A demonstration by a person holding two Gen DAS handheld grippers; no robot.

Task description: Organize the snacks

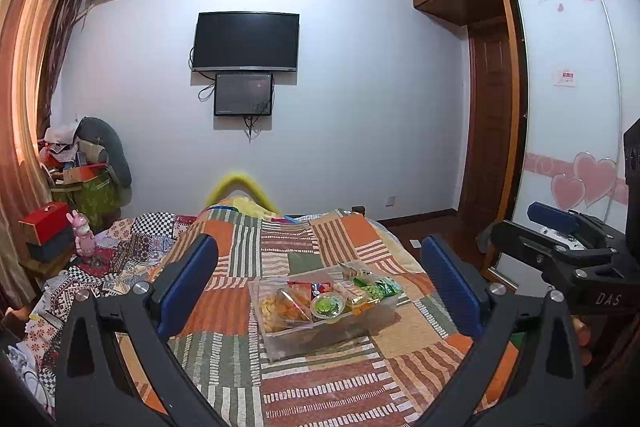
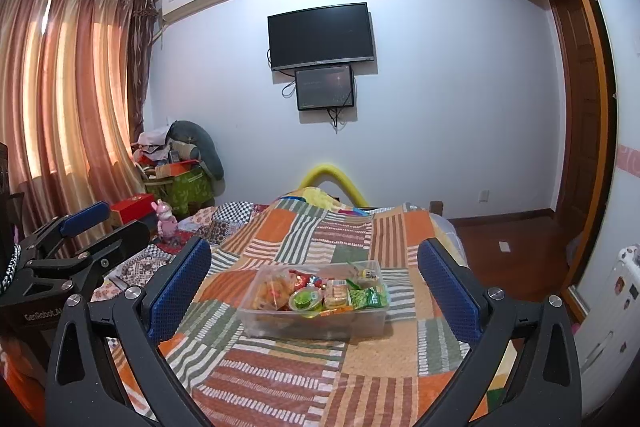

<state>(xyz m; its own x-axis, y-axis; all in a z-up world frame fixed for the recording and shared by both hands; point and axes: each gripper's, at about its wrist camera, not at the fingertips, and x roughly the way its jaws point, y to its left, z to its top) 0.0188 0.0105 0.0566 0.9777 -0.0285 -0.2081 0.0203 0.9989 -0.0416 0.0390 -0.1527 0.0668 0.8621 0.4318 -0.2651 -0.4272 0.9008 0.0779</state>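
- Snacks (image 1: 320, 297) fill a clear plastic box (image 1: 280, 341) sitting mid-bed on a patchwork blanket (image 1: 320, 387) of striped orange, green and tan squares.
- Contents: crinkly bags, green packets, a round cup with green lid.
- Left gripper (image 1: 320, 287): jaws spread wide, blue dimpled pads, nothing between; box lies well ahead.
- Right gripper (image 2: 314, 289): jaws likewise wide apart, empty.
- Left view alone shows the sliding door with pink hearts (image 1: 580, 183).
- Right view alone shows the full pink curtain (image 2: 68, 87).

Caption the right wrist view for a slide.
Open right gripper faces a clear bin of snacks on a patchwork bedspread.
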